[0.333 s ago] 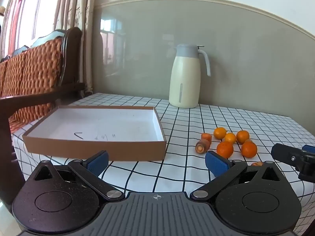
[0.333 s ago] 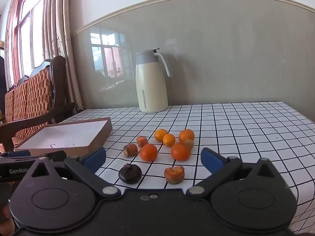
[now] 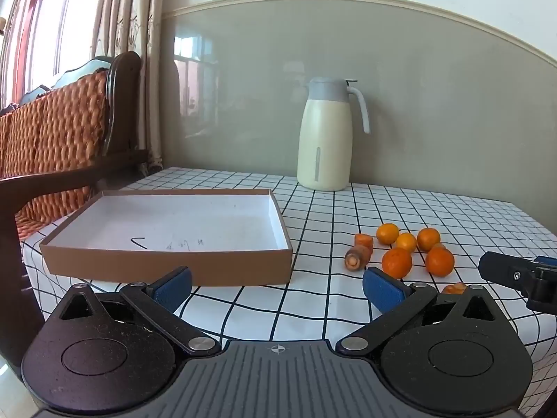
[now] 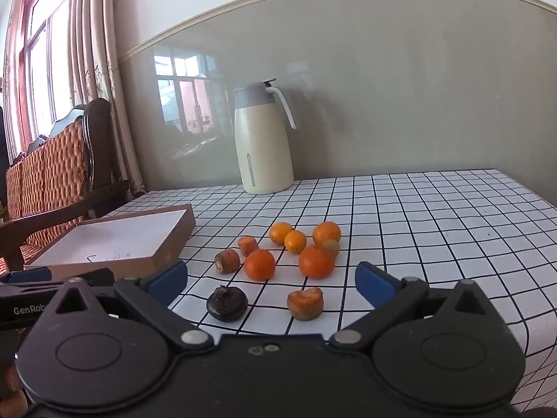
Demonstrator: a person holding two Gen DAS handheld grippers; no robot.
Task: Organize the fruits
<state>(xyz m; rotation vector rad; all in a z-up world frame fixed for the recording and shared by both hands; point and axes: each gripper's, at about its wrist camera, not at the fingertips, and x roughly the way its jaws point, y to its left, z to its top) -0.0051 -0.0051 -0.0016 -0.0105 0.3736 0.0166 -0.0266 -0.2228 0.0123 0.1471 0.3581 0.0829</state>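
I hold both tongs spread and empty above the near edge of the checked bench [image 4: 435, 216], nothing yet sorted: the left tongs [image 3: 277, 284] face the shallow cardboard box [image 3: 167, 264], whose white floor is bare but for some pen marks, while the right tongs [image 4: 269, 280] look straight down on the loose pile just right of that box. In the right wrist view, a dark round fruit [image 4: 227, 303] and a heart-shaped carrot stub [image 4: 305, 303] lie nearest me, two more carrot pieces [image 4: 228, 261] sit behind them on the left, and a cluster of oranges [image 4: 259, 264] spreads towards the far side, some touching one another. A cream thermos jug [image 4: 263, 146] stands well apart at the far wall. My judgement is that the step in hand is the first pick, and the dark fruit, standing apart from the rest at the near edge, is the cleanest target; I would come down centred over it with the blue pads either side of its widest part, close gently so it does not squirt out or roll, and stay clear of the carrot stub beside it. The box lies to the left, so the carry should rise over its brown wall rather than nudge it
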